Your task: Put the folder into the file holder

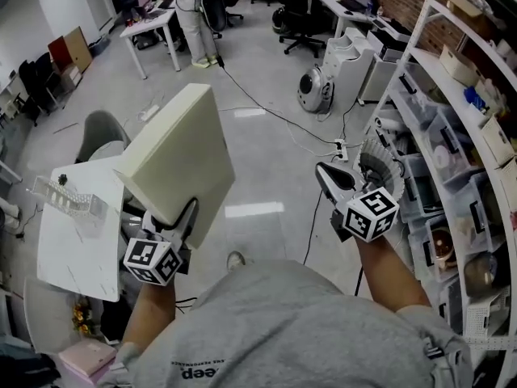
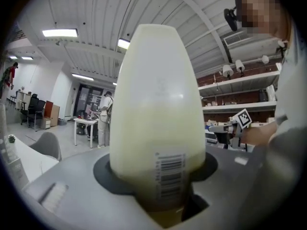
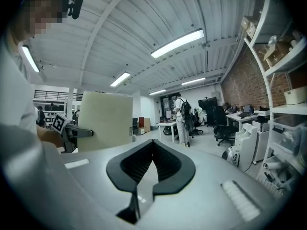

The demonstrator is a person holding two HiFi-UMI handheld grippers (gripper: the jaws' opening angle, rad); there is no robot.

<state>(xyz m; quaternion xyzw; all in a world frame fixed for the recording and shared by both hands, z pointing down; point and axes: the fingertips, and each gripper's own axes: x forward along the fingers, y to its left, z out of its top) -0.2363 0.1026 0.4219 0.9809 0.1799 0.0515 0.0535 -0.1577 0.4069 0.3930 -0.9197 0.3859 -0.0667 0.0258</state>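
Observation:
A thick cream folder (image 1: 182,156) is held up in the air, tilted, above the floor beside the white table (image 1: 77,253). My left gripper (image 1: 179,223) is shut on its lower edge. In the left gripper view the folder (image 2: 158,104) fills the middle, barcode label toward the camera, clamped in the left gripper (image 2: 156,178). A clear file holder (image 1: 69,199) stands on the table's left part, apart from the folder. My right gripper (image 1: 327,178) is raised at the right, shut with nothing in it. In the right gripper view the right gripper (image 3: 153,145) has its jaws together, with the folder (image 3: 105,121) at left.
Metal shelving (image 1: 460,136) with boxes and bins runs along the right. A grey chair (image 1: 101,132) stands behind the table. Cables and a white round machine (image 1: 315,89) lie on the floor ahead. A person (image 1: 194,23) stands by a far desk.

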